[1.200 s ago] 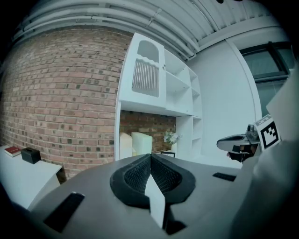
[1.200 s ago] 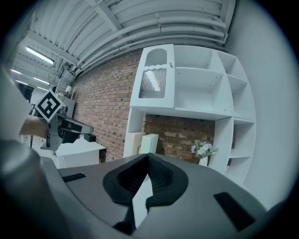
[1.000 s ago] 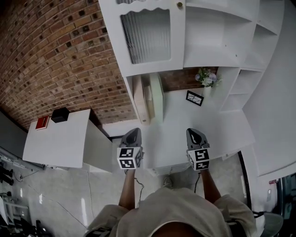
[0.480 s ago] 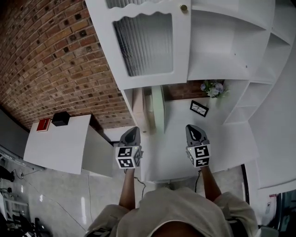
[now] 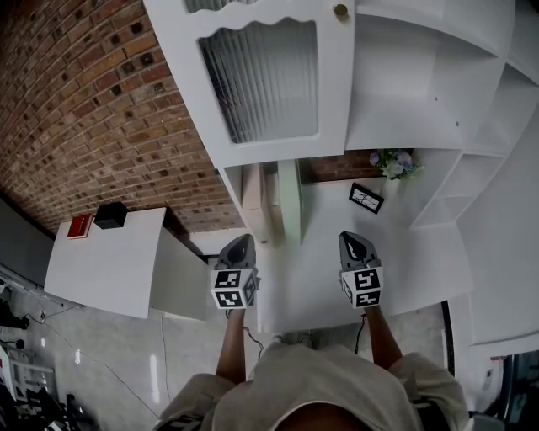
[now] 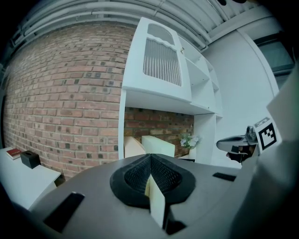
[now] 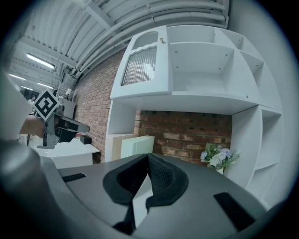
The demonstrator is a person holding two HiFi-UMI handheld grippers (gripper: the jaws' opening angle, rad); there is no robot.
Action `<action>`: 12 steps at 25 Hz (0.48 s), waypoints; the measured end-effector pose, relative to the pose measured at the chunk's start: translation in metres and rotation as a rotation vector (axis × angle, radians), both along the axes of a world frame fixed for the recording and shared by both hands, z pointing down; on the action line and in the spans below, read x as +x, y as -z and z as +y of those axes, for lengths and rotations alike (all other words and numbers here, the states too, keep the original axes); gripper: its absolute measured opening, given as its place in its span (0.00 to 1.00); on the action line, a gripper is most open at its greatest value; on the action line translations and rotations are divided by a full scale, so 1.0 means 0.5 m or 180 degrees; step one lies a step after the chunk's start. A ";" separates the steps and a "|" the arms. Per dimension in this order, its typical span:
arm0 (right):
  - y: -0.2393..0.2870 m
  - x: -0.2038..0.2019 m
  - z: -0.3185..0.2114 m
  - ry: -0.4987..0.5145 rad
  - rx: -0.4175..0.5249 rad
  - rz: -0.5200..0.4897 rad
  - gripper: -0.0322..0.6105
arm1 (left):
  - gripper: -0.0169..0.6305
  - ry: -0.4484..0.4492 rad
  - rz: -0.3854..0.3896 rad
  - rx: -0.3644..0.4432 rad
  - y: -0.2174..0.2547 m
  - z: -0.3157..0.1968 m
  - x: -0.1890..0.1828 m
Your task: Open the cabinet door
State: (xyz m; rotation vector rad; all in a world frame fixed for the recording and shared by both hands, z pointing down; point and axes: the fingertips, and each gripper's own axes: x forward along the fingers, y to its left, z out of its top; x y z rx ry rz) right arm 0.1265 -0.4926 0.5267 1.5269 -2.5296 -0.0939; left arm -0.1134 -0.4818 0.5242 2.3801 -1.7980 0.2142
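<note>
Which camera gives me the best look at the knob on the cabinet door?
Head view: the knob shows plainly by the right edge of the cabinet door. The right gripper view shows only a tiny speck; in the left gripper view I cannot make it out.

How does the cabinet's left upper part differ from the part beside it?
The left compartment has a cabinet door, with ribbed pane and round knob; the right compartment has none. The left compartment's inside is screened; the right compartment's back wall shows. Both are white.
</note>
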 end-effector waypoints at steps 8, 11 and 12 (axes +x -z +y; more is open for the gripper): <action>0.012 -0.001 -0.014 -0.0136 -0.0017 -0.0002 0.07 | 0.07 -0.0118 0.0013 -0.0012 -0.001 -0.019 -0.004; 0.035 -0.006 -0.028 -0.0169 0.0065 0.0011 0.07 | 0.07 -0.0132 0.0029 -0.0013 0.000 -0.025 -0.010; 0.044 -0.009 -0.033 -0.0173 0.0095 0.0019 0.07 | 0.07 -0.0133 0.0030 -0.0018 -0.001 -0.026 -0.013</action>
